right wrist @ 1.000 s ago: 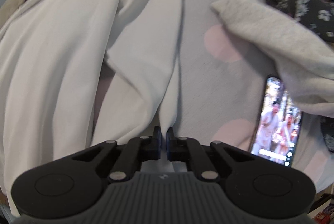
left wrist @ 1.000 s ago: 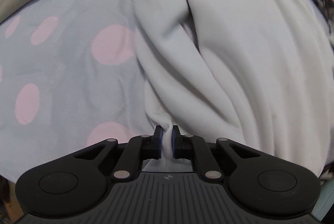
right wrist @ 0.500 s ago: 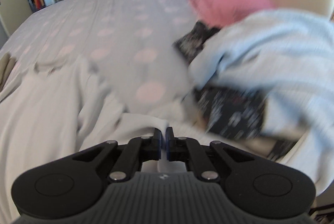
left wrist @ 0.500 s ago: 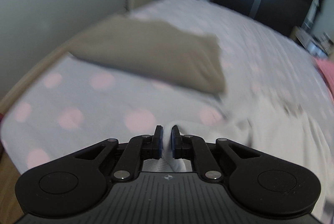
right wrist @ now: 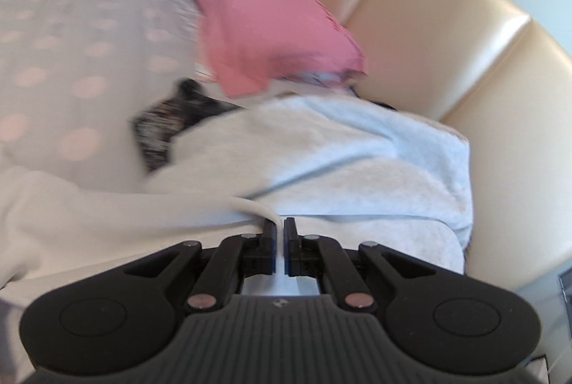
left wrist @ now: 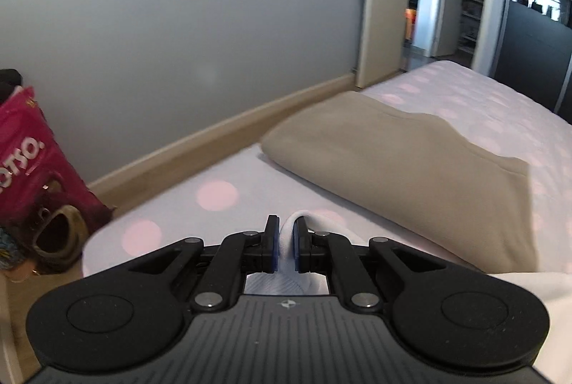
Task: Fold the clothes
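Both grippers had been raised and tilted up from the bed since a second earlier, when a white garment was seen spread flat below them; half a second before, the views were still blurred low over the sheet. The left gripper [left wrist: 285, 242] was clenched on a soft fold of the white garment [left wrist: 536, 287], which trailed off toward 4 o'clock. A smooth folded beige blanket [left wrist: 404, 169] was seen at 1 o'clock on the pink-dotted sheet [left wrist: 218, 194], with a glossy magenta bag [left wrist: 32, 169] at 9 o'clock by the grey wall. The right gripper [right wrist: 280, 250] was pinched shut on the same garment's edge [right wrist: 107, 205], stretched toward 9 o'clock. A fleecy pale-blue garment [right wrist: 375, 148] lay ahead, a pink pillow [right wrist: 264, 26] at 12 o'clock, against a padded cream headboard [right wrist: 447, 33].
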The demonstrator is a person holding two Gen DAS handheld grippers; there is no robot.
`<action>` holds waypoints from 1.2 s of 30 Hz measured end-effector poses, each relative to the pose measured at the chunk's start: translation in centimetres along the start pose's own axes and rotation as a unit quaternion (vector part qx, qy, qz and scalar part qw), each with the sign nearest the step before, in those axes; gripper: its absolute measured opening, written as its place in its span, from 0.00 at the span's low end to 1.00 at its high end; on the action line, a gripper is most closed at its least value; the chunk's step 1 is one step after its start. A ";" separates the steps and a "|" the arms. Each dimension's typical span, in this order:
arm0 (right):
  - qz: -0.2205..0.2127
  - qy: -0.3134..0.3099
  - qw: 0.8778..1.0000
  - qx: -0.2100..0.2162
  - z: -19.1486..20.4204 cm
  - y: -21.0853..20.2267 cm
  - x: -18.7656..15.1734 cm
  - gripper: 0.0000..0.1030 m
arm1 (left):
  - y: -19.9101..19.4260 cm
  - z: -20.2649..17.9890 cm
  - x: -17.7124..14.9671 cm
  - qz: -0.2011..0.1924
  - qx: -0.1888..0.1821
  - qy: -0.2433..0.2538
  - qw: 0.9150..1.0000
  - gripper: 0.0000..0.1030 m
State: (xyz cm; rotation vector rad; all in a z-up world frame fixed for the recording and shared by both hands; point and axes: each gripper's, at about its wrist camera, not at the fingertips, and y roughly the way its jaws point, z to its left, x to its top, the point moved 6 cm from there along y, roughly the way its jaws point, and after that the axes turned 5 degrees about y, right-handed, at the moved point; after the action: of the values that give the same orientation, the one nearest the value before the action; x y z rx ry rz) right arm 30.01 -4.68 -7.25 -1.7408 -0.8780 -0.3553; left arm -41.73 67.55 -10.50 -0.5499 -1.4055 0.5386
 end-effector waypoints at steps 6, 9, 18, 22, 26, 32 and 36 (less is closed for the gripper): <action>-0.006 -0.016 0.999 -0.032 0.4 2.2 -0.3 0.04 | 1.3 0.4 0.2 0.010 0.035 0.002 0.999 0.06; -0.028 -0.039 0.998 -0.029 1.1 1.4 -0.3 0.06 | 2.3 -0.2 -0.1 0.019 0.029 0.015 0.999 0.06; -0.116 -0.037 0.991 0.051 5.2 -4.6 -2.6 0.44 | 2.5 -0.2 -1.1 0.035 0.007 0.019 0.999 0.15; -0.112 -0.057 0.987 0.101 8.9 -5.8 -5.0 0.48 | 2.5 -0.2 -1.9 0.045 -0.012 0.051 0.998 0.16; -0.107 -0.078 0.980 0.150 12.6 -7.0 -7.3 0.48 | 2.5 -0.6 -3.5 0.059 -0.015 0.121 0.991 0.24; -0.099 -0.104 0.968 0.207 17.1 -8.3 -10.2 0.48 | 4.2 -1.0 -7.9 0.119 -0.048 0.177 0.976 0.38; -0.090 -0.112 0.967 0.209 18.0 -7.8 -10.6 0.50 | 6.6 -1.7 -10.5 0.155 -0.036 0.219 0.963 0.38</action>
State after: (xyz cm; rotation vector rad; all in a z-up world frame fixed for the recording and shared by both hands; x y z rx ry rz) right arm 13.96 8.76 -14.82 -1.3292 -1.1855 -0.0786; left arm -41.13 65.76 -22.84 -0.8996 -0.9237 0.5737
